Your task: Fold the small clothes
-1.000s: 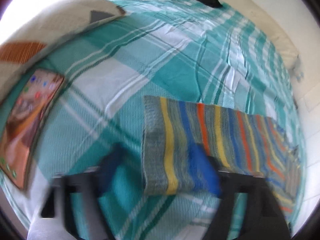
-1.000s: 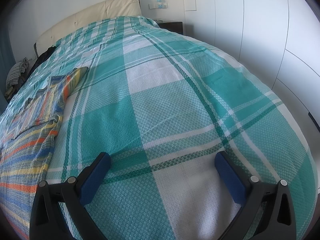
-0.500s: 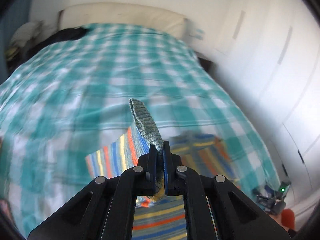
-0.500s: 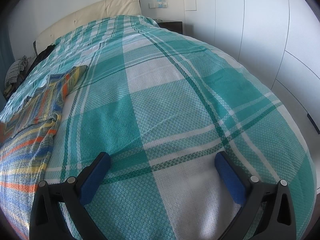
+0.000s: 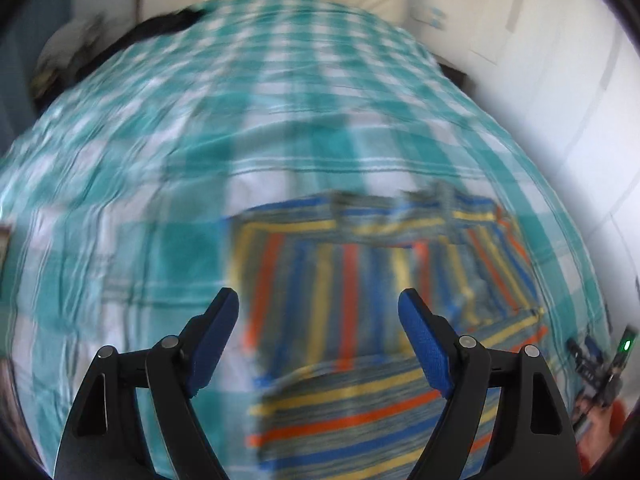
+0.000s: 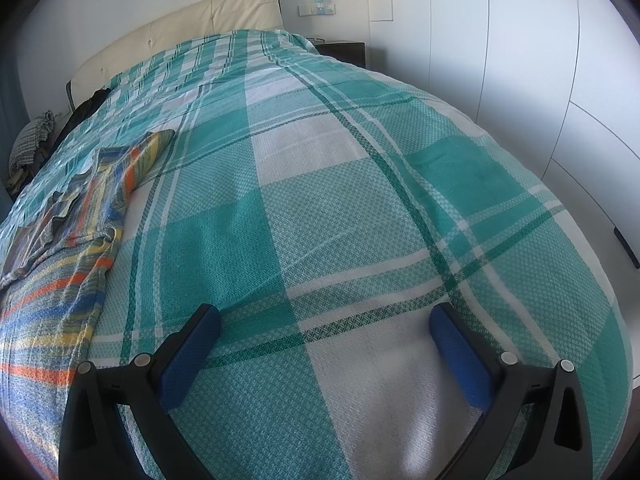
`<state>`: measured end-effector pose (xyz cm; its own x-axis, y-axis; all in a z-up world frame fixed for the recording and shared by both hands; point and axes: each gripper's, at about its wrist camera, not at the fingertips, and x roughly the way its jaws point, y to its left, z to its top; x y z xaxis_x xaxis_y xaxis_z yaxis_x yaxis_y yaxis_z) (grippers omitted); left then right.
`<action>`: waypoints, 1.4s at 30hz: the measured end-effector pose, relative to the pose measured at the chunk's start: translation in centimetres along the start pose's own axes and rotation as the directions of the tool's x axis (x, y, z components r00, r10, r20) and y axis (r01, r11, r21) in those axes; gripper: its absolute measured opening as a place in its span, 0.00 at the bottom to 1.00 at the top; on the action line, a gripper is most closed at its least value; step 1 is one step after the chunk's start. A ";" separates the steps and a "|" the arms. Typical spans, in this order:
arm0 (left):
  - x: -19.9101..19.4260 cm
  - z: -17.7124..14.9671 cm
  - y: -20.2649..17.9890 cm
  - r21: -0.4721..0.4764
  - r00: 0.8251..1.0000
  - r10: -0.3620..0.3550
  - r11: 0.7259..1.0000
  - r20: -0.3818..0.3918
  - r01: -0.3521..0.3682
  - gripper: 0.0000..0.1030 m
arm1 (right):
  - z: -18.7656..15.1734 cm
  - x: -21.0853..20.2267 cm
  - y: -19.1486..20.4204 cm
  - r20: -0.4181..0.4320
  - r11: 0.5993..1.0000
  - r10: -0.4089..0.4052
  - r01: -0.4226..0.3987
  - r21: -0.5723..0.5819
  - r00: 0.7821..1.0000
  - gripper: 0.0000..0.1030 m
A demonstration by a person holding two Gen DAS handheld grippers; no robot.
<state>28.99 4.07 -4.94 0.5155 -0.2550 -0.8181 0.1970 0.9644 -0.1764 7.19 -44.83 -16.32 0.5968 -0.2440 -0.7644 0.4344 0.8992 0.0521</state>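
Striped shirt (image 5: pixel 372 280) flat on checked bedspread (image 6: pixel 320 184), near its foot edge.
Left gripper (image 5: pixel 319 304) spread above it; right gripper (image 6: pixel 325 322) spread, empty.

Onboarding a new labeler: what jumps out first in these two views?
The striped garment, in orange, blue and yellow bands, lies partly folded on the teal-and-white plaid bedspread, right ahead of the open left tongs. In the right wrist view it sits at the left edge, while the open right tongs hover over bare bedspread. White wardrobe doors fill the right side.
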 end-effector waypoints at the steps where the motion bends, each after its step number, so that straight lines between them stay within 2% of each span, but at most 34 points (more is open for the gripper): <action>1: 0.1 -0.1 2.3 -0.072 0.999 -0.029 0.997 -0.024 0.028 0.80 | 0.0 0.0 0.0 0.000 1.000 -0.001 0.001 -0.001 1.000 1.00; 3: 1.6 -0.7 5.0 -0.168 0.989 -0.119 0.980 -0.088 0.103 0.77 | 0.1 0.0 0.0 -0.001 1.000 -0.004 0.004 -0.003 1.000 1.00; 4: 2.4 -1.2 5.5 -0.184 0.981 -0.154 0.974 -0.120 0.131 0.75 | 0.1 0.0 0.0 -0.001 1.000 -0.005 0.005 -0.004 1.000 1.00; 6: 3.7 -2.1 4.7 -0.171 0.971 -0.176 0.974 -0.164 0.147 0.75 | 0.1 0.1 0.1 -0.002 1.000 -0.010 0.010 -0.007 1.000 1.00; 9: 6.5 -3.3 2.9 -0.146 0.963 -0.171 0.979 -0.208 0.143 0.75 | 0.1 0.1 0.2 -0.002 1.000 -0.014 0.014 -0.011 1.000 1.00; 10: 7.4 -3.7 2.5 -0.153 0.964 -0.160 0.980 -0.214 0.129 0.67 | 0.1 0.1 0.2 -0.002 1.000 -0.014 0.014 -0.011 1.000 1.00; 11: 7.7 -4.1 2.4 -0.158 0.966 -0.147 0.981 -0.212 0.115 0.10 | 0.1 0.1 0.2 -0.002 1.000 -0.014 0.014 -0.011 1.000 1.00; 12: 8.3 -4.4 2.5 -0.154 0.970 -0.107 0.985 -0.217 0.074 0.09 | 0.1 0.1 0.2 -0.002 1.000 -0.014 0.014 -0.011 1.000 1.00; 13: 8.1 -4.7 2.9 -0.170 0.979 -0.079 0.984 -0.188 0.047 0.04 | 0.1 0.1 0.2 -0.002 1.000 -0.014 0.014 -0.011 1.000 1.00; 15: 7.4 -5.0 3.9 -0.209 0.989 -0.059 0.977 -0.136 0.030 0.04 | 0.1 0.1 0.2 -0.002 1.000 -0.014 0.014 -0.011 1.000 1.00; 17: 7.1 -5.5 4.7 -0.213 0.992 -0.036 0.977 -0.119 0.010 0.04 | 0.1 0.1 0.2 -0.002 1.000 -0.013 0.013 -0.010 1.000 1.00; 19: 7.6 -6.1 4.5 -0.182 0.989 -0.033 0.983 -0.142 0.007 0.05 | 0.1 0.1 0.2 -0.003 1.000 -0.014 0.014 -0.010 1.000 1.00; 20: 7.8 -6.3 4.2 -0.163 0.988 -0.025 0.987 -0.150 0.000 0.10 | 0.1 0.1 0.2 -0.003 1.000 -0.015 0.015 -0.011 1.000 1.00; 21: 7.9 -6.4 3.8 -0.149 0.987 -0.013 0.989 -0.157 -0.011 0.11 | 0.1 0.1 0.2 -0.003 1.000 -0.019 0.019 -0.014 1.000 1.00; 22: 7.8 -6.4 3.8 -0.150 0.988 -0.016 0.989 -0.156 -0.008 0.15 | 0.1 0.1 0.3 -0.004 1.000 -0.020 0.020 -0.016 1.000 1.00; 24: 7.1 -6.3 4.3 -0.193 0.989 -0.033 0.981 -0.145 0.004 0.34 | 0.1 0.1 0.2 -0.005 1.000 -0.019 0.019 -0.014 1.000 1.00; 25: 6.5 -6.0 4.7 -0.209 0.991 -0.026 0.978 -0.131 -0.002 0.48 | 0.1 0.0 0.3 -0.004 1.000 -0.019 0.018 -0.014 1.000 1.00; 26: 5.5 -5.9 5.0 -0.223 0.996 -0.005 0.975 -0.092 -0.016 0.55 | 0.1 0.0 0.3 -0.004 1.000 -0.019 0.019 -0.014 1.000 1.00; 28: 3.6 -5.1 5.5 -0.217 0.999 0.032 0.975 -0.017 -0.035 0.56 | 0.1 0.1 0.3 -0.005 1.000 -0.020 0.020 -0.014 1.000 1.00; 31: 2.6 -3.7 4.5 -0.155 0.999 -0.001 0.988 0.035 0.006 0.57 | 0.1 0.1 0.3 -0.006 1.000 -0.022 0.022 -0.016 1.000 1.00; 33: 3.0 -3.4 2.6 -0.076 0.998 -0.055 0.996 0.021 0.057 0.61 | 0.1 0.0 0.3 -0.006 1.000 -0.023 0.023 -0.017 1.000 1.00; 34: 3.5 -3.6 1.3 -0.029 0.998 -0.063 0.998 0.007 0.064 0.67 | 0.1 0.0 0.3 -0.006 1.000 -0.023 0.023 -0.017 1.000 1.00; 35: 4.1 -3.9 0.4 0.007 0.998 -0.061 0.998 -0.010 0.061 0.74 | 0.1 0.0 0.3 -0.006 1.000 -0.023 0.023 -0.017 1.000 1.00; 37: 6.2 -5.3 -1.0 0.071 0.995 -0.032 0.997 -0.090 0.039 0.75 | 0.1 0.0 0.3 -0.007 1.000 -0.023 0.023 -0.017 1.000 1.00; 38: 7.6 -6.3 -1.4 0.102 0.988 0.005 0.995 -0.154 0.011 0.75 | 0.1 0.1 0.3 -0.007 1.000 -0.023 0.023 -0.017 1.000 1.00; 39: 8.0 -7.3 -1.9 0.146 0.986 0.041 0.989 -0.162 -0.017 0.75 | 0.1 0.0 0.3 -0.007 1.000 -0.023 0.023 -0.017 1.000 1.00; 40: 7.5 -7.9 -2.2 0.180 0.990 0.050 0.983 -0.131 -0.025 0.76 | 0.1 0.1 0.3 -0.006 1.000 -0.023 0.022 -0.017 1.000 1.00; 42: 6.3 -9.0 -2.4 0.222 0.990 0.054 0.975 -0.131 -0.023 0.76 | 0.1 0.0 0.3 -0.006 1.000 -0.021 0.021 -0.016 1.000 1.00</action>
<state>24.28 0.74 -14.61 0.4114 -0.1915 -0.8911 0.3648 0.9305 -0.0315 7.39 -44.62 -16.24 0.5832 -0.2606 -0.7694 0.4363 0.8994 0.0260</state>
